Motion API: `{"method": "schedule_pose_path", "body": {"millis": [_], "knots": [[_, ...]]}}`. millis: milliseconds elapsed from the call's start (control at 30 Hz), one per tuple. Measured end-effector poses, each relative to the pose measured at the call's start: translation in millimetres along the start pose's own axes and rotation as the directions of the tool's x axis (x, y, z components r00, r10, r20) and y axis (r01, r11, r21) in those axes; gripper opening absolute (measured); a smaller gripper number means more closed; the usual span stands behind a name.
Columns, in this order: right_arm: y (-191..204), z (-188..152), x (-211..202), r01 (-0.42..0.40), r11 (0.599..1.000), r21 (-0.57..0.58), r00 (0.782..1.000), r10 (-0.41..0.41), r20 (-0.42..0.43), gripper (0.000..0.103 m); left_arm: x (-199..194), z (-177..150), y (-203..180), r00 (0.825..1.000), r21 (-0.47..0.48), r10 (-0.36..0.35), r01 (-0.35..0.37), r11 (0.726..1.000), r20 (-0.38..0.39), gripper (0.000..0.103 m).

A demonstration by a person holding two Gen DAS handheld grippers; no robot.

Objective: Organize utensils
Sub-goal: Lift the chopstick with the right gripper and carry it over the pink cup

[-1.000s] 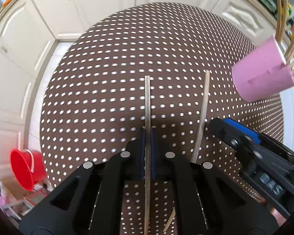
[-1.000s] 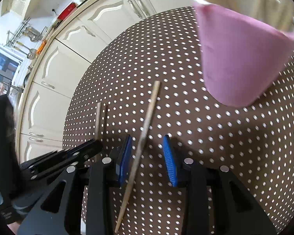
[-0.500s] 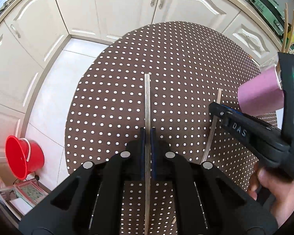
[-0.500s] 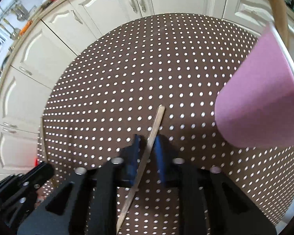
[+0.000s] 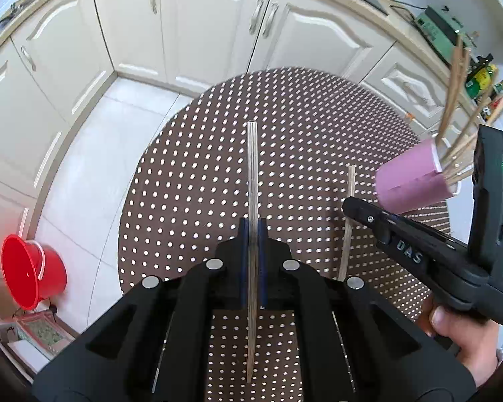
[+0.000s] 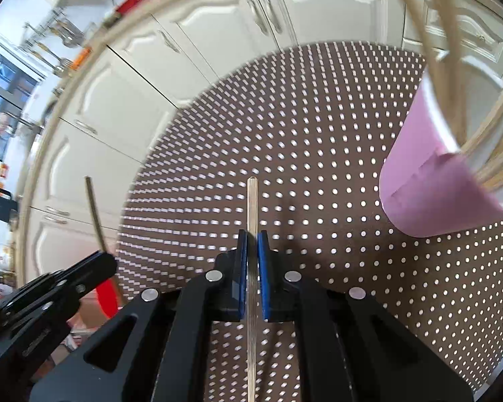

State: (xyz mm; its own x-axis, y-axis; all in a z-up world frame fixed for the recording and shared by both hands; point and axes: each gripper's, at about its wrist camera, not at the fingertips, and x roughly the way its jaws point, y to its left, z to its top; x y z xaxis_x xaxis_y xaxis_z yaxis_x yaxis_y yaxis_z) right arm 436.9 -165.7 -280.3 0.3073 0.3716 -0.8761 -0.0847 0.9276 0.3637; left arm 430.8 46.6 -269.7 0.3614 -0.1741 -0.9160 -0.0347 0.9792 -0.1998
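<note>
Left wrist view: the left gripper pinches a wooden chopstick above the polka-dot table, pink cup at two o'clock. Right wrist view: the right gripper clamps another chopstick, seemingly lifted; the cup's sticks look blurred

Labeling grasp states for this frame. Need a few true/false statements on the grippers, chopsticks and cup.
1. The left gripper is shut on a chopstick. True.
2. The right gripper is open with nothing between its fingers. False: it is shut on a second chopstick.
3. The pink cup already holds several chopsticks. True.
4. The pink cup lies tipped over on the table. False: it stands upright on the dotted table.
5. The red bucket sits on the table. False: it is on the floor beside the table.
</note>
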Motion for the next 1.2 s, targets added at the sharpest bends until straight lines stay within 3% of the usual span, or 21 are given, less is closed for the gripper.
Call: {"method": "schedule_pose_path", "body": {"millis": [267, 600, 1200], "knots": [[9.6, -7.1, -79.5, -0.054, 0.998, -0.040, 0.986, 0.059, 0.157, 0.005, -46.2, 3.7, -22.3, 0.995, 0.035, -0.043, 0.040, 0.999, 0.086, 0.006], [7.8, -12.0, -156.0, -0.044, 0.995, -0.093, 0.939, 0.073, 0.335, 0.005, -104.2, 16.3, -68.2, 0.973, 0.122, -0.121, 0.098, 0.988, 0.199, 0.006], [-38.7, 9.2, -247.6, 0.036, 0.996, -0.078, 0.797, 0.019, 0.604, 0.005, -165.8, 39.9, -145.6, 0.916, 0.236, -0.244, 0.173, 0.956, 0.318, 0.006]]}}
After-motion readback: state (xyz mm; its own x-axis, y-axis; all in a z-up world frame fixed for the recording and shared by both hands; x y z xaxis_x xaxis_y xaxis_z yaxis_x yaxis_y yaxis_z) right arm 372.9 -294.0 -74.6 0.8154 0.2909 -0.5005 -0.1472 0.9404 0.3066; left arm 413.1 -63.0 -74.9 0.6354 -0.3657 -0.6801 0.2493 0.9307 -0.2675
